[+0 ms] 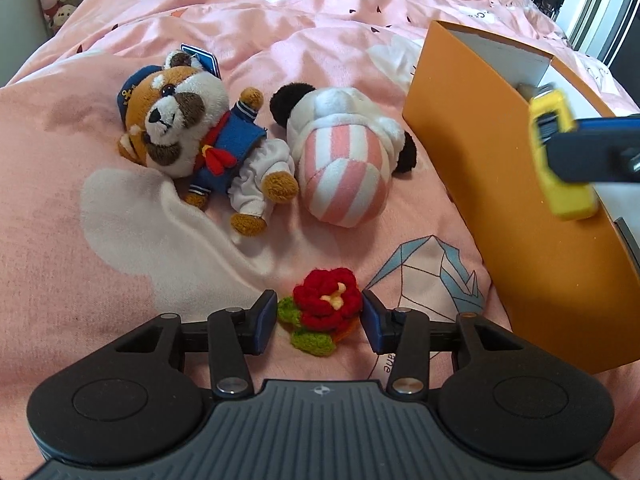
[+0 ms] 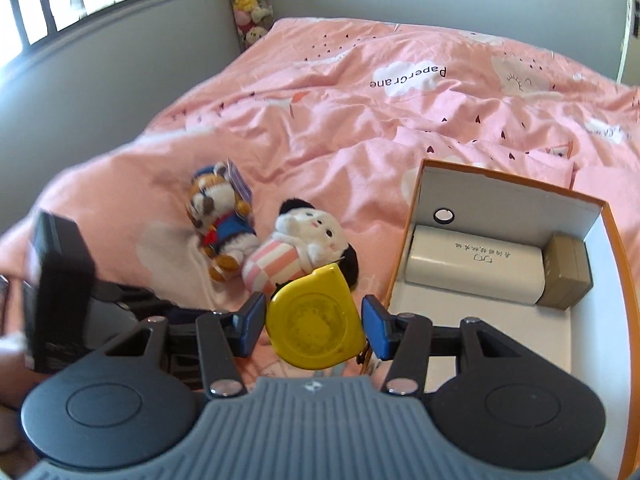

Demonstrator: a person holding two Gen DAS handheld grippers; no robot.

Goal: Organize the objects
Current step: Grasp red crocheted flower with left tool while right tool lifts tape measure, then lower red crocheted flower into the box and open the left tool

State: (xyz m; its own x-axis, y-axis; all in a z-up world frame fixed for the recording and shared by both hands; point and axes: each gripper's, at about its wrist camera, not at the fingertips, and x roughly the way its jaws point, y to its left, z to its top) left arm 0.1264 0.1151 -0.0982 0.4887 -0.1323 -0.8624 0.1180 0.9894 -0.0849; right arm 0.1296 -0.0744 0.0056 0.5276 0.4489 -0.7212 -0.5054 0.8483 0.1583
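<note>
Carrying the yellow tape measure [image 2: 316, 322] between your right gripper [image 2: 314, 326] fingers, you are nearing the orange box [image 2: 416, 208] (left gripper [image 1: 319, 318] is straddling the crocheted flower [image 1: 324, 304], fingers wide); clear the near wall before releasing.

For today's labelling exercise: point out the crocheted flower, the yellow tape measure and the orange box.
Crocheted flower [image 1: 325, 300]: left wrist view, red petals.
Yellow tape measure [image 2: 314, 322]: right wrist view, round face.
Orange box [image 1: 472, 128]: left wrist view, outer side wall.
</note>
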